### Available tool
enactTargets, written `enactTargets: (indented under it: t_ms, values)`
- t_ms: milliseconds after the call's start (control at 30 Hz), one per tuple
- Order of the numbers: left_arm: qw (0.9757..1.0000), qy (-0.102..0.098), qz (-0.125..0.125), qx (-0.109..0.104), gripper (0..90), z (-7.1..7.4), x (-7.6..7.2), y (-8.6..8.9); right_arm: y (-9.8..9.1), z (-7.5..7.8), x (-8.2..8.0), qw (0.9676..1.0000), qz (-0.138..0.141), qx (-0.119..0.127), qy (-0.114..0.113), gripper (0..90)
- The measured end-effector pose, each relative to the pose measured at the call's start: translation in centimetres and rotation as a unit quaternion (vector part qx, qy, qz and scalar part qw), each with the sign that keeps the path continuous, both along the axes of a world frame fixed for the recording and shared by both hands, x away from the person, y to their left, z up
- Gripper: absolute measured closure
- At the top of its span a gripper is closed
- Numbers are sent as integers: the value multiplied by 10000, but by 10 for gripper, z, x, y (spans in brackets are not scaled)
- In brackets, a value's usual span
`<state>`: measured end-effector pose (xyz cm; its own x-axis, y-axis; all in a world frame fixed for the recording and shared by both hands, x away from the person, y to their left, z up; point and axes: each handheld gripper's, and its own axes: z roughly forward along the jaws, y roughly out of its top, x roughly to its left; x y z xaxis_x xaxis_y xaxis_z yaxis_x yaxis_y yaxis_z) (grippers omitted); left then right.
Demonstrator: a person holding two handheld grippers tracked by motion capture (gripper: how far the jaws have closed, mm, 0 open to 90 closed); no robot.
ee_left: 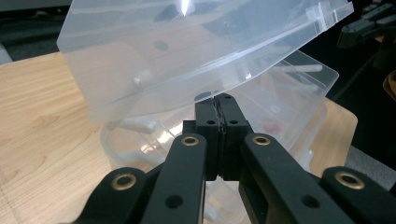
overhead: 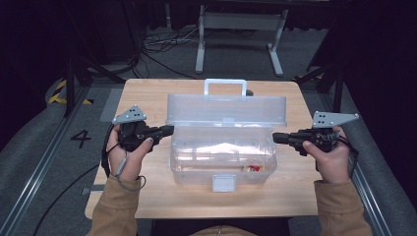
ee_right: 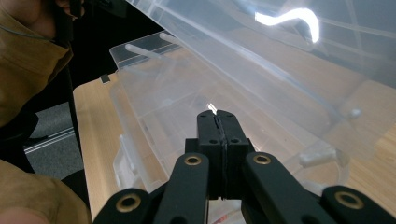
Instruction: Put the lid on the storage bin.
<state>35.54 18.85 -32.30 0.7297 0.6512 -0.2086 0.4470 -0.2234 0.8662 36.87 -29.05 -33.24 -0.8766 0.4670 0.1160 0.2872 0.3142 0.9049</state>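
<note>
My left gripper (overhead: 169, 130) has its jaws pressed together with nothing between them, tips right at the left end of the clear plastic box (overhead: 222, 157), just under the edge of its raised lid (overhead: 226, 110). In the left gripper view the closed tips (ee_left: 220, 99) sit against the underside of the lid's edge; whether they actually touch it I cannot tell. My right gripper (overhead: 275, 137) is pressed together too, empty, its tips at the right end of the box, close to the wall below the lid. In the right gripper view the tips (ee_right: 217, 113) point into the gap between the lid and the box's rim.

The box stands in the middle of the table (overhead: 147, 93), its latch (overhead: 224, 183) facing the near edge and its handle (overhead: 225, 87) toward the far edge. There is bare wood on both sides of it: a strip behind my left hand (overhead: 125, 157) out to the left edge, and a strip behind my right hand (overhead: 327, 155) out to the right edge. The near edge has a band of open room in front of the latch.

The box's contents are hard to make out through the cloudy plastic: something pale lies inside, and a small red thing (overhead: 254, 168) sits near the front right corner. The lid's glare hides much of the inside in both gripper views.
</note>
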Motion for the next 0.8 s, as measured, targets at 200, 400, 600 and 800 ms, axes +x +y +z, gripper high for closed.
enactTargets:
  t_ms: [200,400,600,800]
  values:
    - [9996,175,-126,208,890,1,-4,1,-4,-2,2,9996,-126,-170,181,900]
    - [9983,314,-220,434,888,1,-6,-1,-6,-3,2,9987,-142,-334,354,900]
    - [9964,423,-296,677,887,1,-8,-3,-5,-5,2,9974,-145,-479,521,900]
    - [9947,522,-381,795,885,1,-9,-4,-6,-5,3,9963,-177,-595,601,900]
